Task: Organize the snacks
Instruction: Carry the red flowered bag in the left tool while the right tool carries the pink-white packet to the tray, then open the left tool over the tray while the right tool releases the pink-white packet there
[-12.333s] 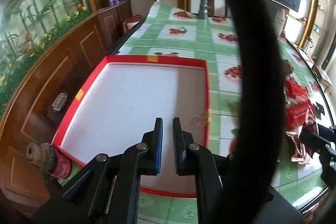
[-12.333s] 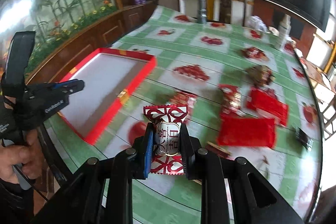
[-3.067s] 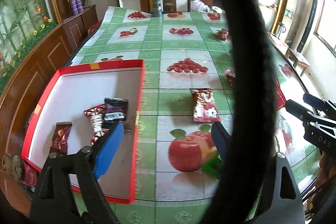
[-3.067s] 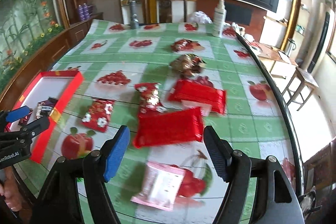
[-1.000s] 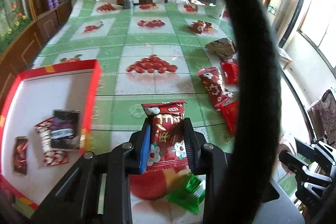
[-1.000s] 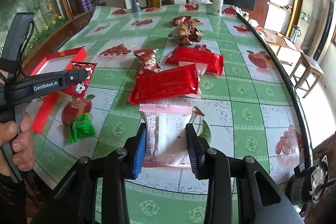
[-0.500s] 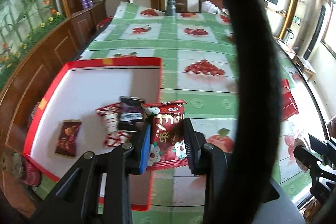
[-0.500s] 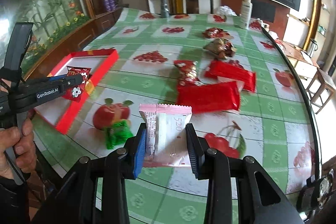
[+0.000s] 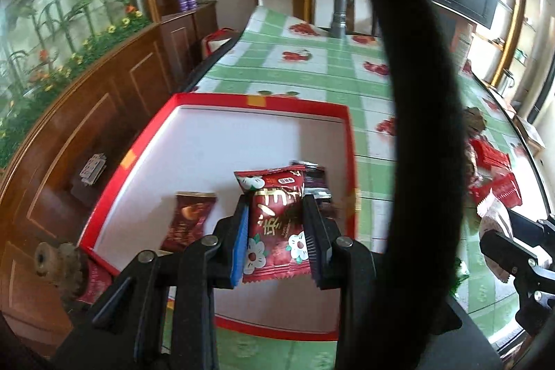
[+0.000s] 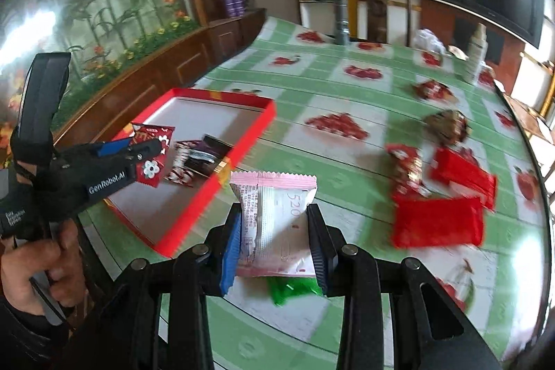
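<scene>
The left tool is squeezed narrow on a dark red shiny snack packet with white flowers. The packet stands up tall between the two sides, its long way pointing up out of the tool. It hangs right over the flat red box with a white floor, so that box is just under and ahead of this tool. I think the next move is only to let go.

The right tool is squeezed on a pink and white soft packet, which also stands up tall. This tool is over the green checked table, and the red box lies to its left, with the near red wall in between. So the left tool is closer to the box and should drop first.

Already in the box are a brown packet and a black packet, just ahead of the left tool.

A fat black strap hides a big strip of the left view. A green wrapper peeks out under the right tool. The red packets off to its right are blurry.
</scene>
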